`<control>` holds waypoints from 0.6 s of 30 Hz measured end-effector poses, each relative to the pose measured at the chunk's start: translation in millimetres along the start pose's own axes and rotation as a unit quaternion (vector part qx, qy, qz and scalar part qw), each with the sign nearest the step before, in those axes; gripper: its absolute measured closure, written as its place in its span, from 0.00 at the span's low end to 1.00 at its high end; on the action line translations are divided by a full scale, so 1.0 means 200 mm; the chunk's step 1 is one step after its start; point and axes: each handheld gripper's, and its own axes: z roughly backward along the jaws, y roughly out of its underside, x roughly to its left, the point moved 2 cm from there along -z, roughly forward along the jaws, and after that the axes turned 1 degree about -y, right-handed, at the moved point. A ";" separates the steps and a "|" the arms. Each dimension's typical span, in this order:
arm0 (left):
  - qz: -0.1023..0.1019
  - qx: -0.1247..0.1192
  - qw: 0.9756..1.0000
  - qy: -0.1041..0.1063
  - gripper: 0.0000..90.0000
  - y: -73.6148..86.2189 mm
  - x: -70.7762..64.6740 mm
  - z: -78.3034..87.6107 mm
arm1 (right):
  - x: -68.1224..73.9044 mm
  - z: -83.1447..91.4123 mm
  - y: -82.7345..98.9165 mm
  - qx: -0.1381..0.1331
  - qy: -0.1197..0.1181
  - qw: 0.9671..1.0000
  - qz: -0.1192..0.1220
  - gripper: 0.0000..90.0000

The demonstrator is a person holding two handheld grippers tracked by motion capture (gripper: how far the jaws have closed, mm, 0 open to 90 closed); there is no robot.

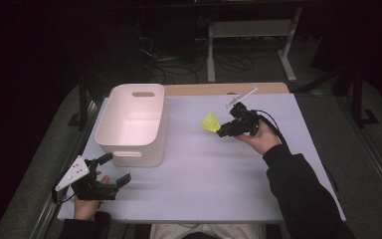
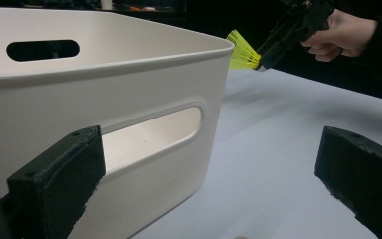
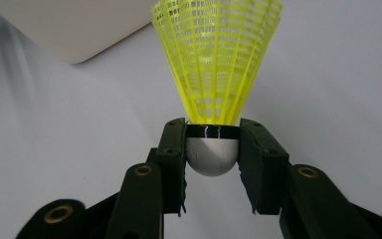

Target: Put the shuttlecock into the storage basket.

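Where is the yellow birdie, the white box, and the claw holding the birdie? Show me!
yellow birdie (image 3: 218, 59), right gripper view, on its netted skirt.
white box (image 1: 110, 112), high view, on its left wall.
right gripper (image 3: 212, 144), right gripper view, midway between its fingertips, which clamp the birdie's rounded head.

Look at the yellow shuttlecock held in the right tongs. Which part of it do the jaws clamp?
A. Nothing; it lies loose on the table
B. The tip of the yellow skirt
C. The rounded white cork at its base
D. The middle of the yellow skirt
C: in the right gripper view the right tongs close on either side of the white cork of the shuttlecock, while the yellow skirt fans out free beyond the jaws.
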 end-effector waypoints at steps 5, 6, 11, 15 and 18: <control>0.000 0.000 1.000 0.000 0.00 0.00 0.00 0.00 | 0.03 0.01 -0.02 0.000 -0.003 1.000 0.010 0.71; 0.000 0.000 1.000 0.000 0.00 0.00 0.00 0.00 | 0.04 0.01 -0.03 -0.001 -0.004 1.000 0.013 0.71; 0.002 0.002 1.000 0.001 0.00 0.00 0.00 0.00 | 0.06 0.03 -0.07 -0.010 -0.005 1.000 0.019 0.71; 0.002 0.001 1.000 0.001 0.00 0.00 0.00 0.00 | 0.07 0.05 -0.10 -0.016 -0.004 1.000 0.023 0.71; 0.002 0.001 1.000 0.002 0.00 0.00 0.00 0.00 | 0.09 0.07 -0.12 -0.020 -0.005 0.999 0.024 0.71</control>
